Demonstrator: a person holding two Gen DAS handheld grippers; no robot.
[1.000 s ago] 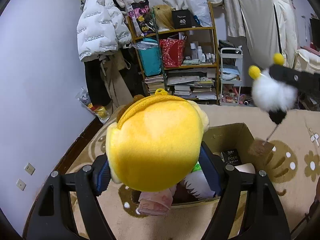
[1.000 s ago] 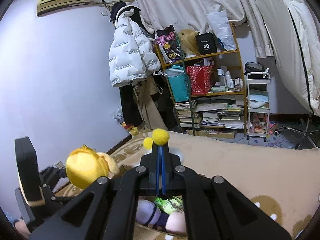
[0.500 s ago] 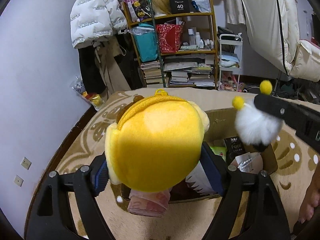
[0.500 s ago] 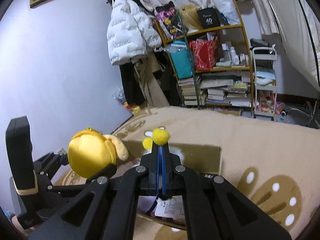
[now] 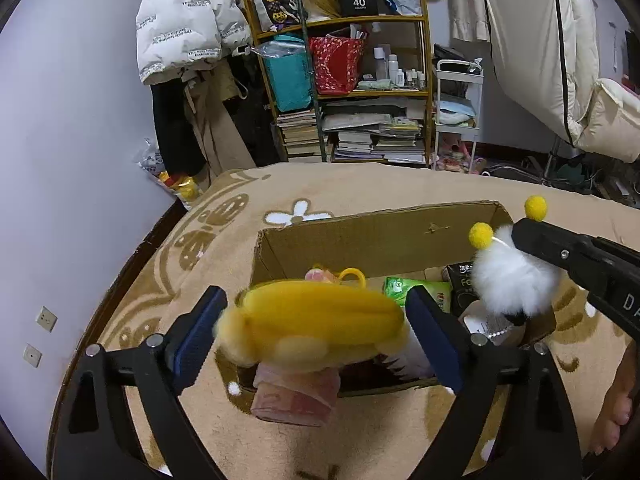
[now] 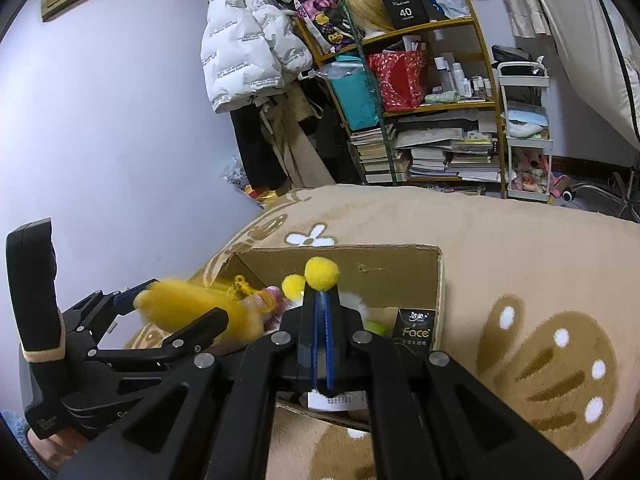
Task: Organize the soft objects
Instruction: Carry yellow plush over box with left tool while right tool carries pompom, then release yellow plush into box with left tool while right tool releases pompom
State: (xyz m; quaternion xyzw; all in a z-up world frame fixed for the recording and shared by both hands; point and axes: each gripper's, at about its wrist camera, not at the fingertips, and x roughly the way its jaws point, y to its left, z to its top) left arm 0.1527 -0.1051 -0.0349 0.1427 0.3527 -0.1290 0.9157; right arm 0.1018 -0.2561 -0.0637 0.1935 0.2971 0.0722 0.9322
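cardboard box on the carpet already holds several soft things. yellow plush drops blurred between the left hand-held gripper, whose jaws have just been opening. right hand-held gripper stays clamped on the white pom-pom toy above the box, not yet released.

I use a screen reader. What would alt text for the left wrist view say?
The left gripper, jaws just opened, has a blurred yellow plush between its pads above a cardboard box on a tan rug; the right gripper holds a white pompom toy nearby.
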